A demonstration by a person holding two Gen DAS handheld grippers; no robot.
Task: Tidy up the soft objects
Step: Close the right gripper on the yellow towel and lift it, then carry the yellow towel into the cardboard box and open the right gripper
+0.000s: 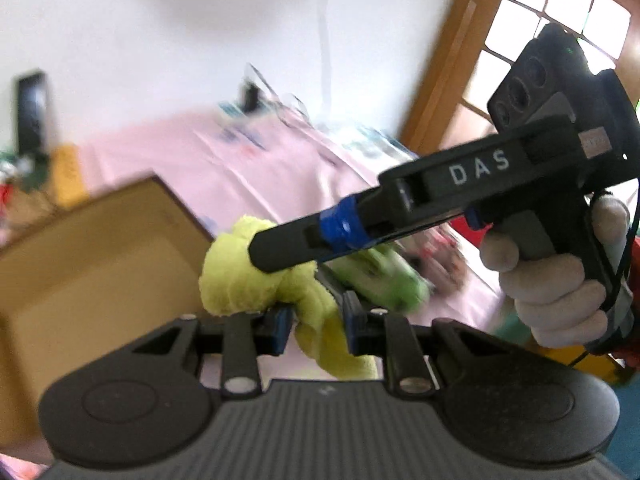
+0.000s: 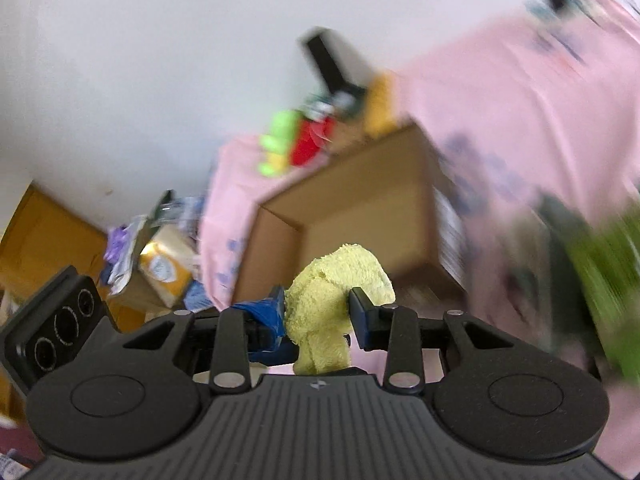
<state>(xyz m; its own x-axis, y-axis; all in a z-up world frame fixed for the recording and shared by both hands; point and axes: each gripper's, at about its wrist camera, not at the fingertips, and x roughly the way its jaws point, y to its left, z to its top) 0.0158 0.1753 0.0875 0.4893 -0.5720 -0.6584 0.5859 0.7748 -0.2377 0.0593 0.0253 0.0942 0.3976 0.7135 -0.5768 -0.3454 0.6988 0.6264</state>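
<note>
**Both grippers clamped on 1 yellow towel, held above the pink bed**

The left gripper (image 1: 314, 330) has its jaws squeezed onto a bunched yellow towel (image 1: 248, 276), which bulges out past the blue pads and hangs down between them. The right gripper (image 1: 276, 256) reaches in from the right, held by a gloved hand (image 1: 560, 280), and its tips bite into the same towel from above. In the right wrist view the right gripper (image 2: 318, 314) pinches the towel (image 2: 340, 280) between its 2 pads, with the left gripper's blue-taped tip (image 2: 260, 312) pressed in just beside the left pad.

An open cardboard box (image 2: 360, 208) sits behind the towel on the pink sheet (image 2: 520, 120). A blurred green soft thing (image 1: 384, 280) lies right of the towel. Green and red toys (image 2: 296, 144) sit at the far end of the bed, and boxes and bags (image 2: 160, 256) clutter the floor beside it
</note>
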